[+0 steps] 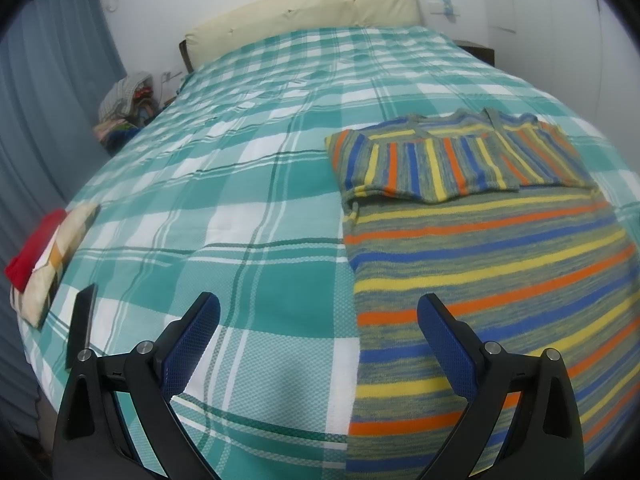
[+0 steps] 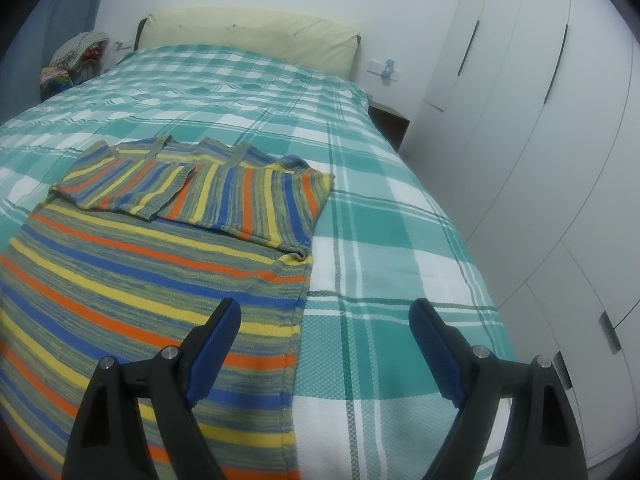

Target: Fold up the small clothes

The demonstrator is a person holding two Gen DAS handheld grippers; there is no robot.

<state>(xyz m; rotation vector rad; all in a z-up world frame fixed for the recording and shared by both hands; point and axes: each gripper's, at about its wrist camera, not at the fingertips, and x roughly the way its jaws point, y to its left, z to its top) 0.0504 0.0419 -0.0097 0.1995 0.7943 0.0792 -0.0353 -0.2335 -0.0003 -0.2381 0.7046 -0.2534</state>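
Observation:
A striped knit sweater (image 1: 492, 264) in orange, yellow, blue and grey lies flat on the green plaid bed, with both sleeves (image 1: 440, 160) folded across its chest. It also shows in the right wrist view (image 2: 140, 280). My left gripper (image 1: 318, 312) is open and empty, hovering over the sweater's left edge near the hem. My right gripper (image 2: 324, 316) is open and empty over the sweater's right edge near the hem.
The green plaid bedspread (image 1: 240, 160) covers the bed, with a cream headboard (image 1: 304, 8) at the far end. Folded red and cream clothes (image 1: 44, 256) and a dark flat object (image 1: 82, 324) lie at the bed's left edge. White wardrobe doors (image 2: 540, 120) stand on the right.

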